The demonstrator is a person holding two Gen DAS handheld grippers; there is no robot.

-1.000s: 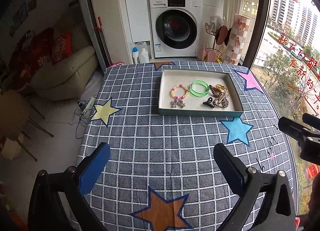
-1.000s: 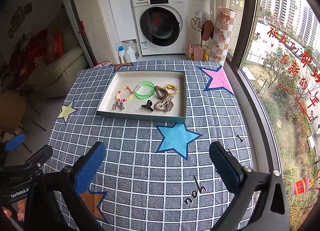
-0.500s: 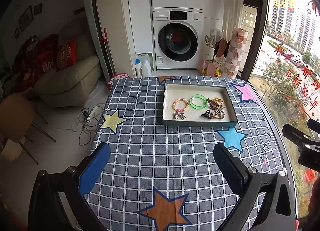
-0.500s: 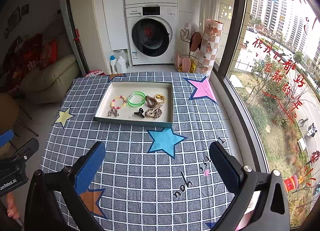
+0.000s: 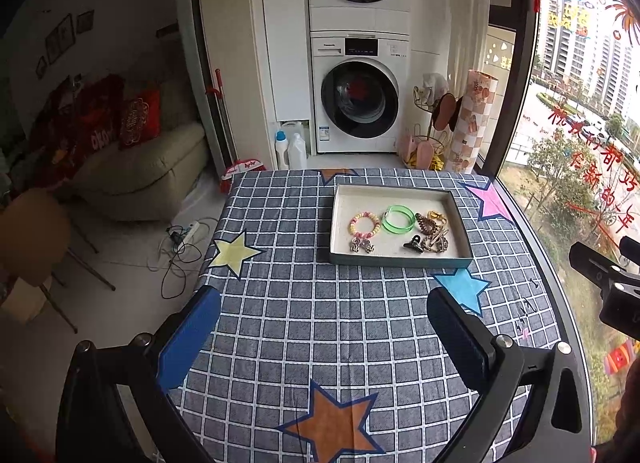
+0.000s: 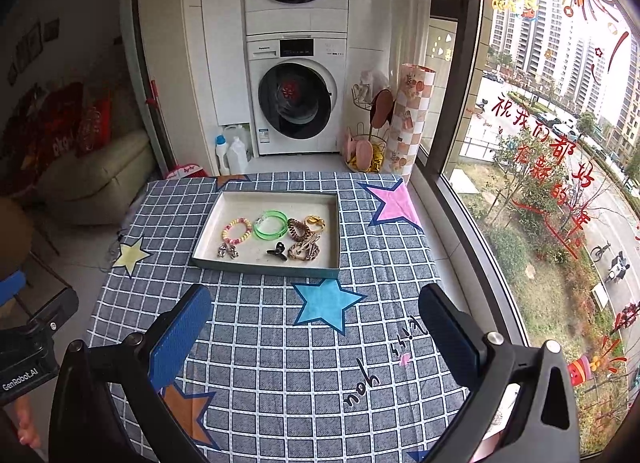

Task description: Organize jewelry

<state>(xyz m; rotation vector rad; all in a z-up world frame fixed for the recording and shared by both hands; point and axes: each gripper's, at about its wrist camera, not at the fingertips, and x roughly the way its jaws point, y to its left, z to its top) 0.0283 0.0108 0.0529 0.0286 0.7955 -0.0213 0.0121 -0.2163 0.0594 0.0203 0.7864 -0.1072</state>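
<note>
A: How do the two tools look?
B: Each gripper, left gripper (image 5: 323,327) and right gripper (image 6: 315,323), has a black frame, silver screws and two fingers (image 6: 180,333) with blue ribbed pads.
A: Any marking?
B: White "GenRobot.AI" lettering on one black body.

My jaws wear blue pads. The tabletop (image 5: 304,315) cloth is grey-blue with a white grid (stars in orange, yellow, blue, pink). In the cream-lined tray (image 5: 400,261), a green bangle (image 5: 398,219) and a pink-and-yellow beaded bracelet (image 5: 365,223).
</note>
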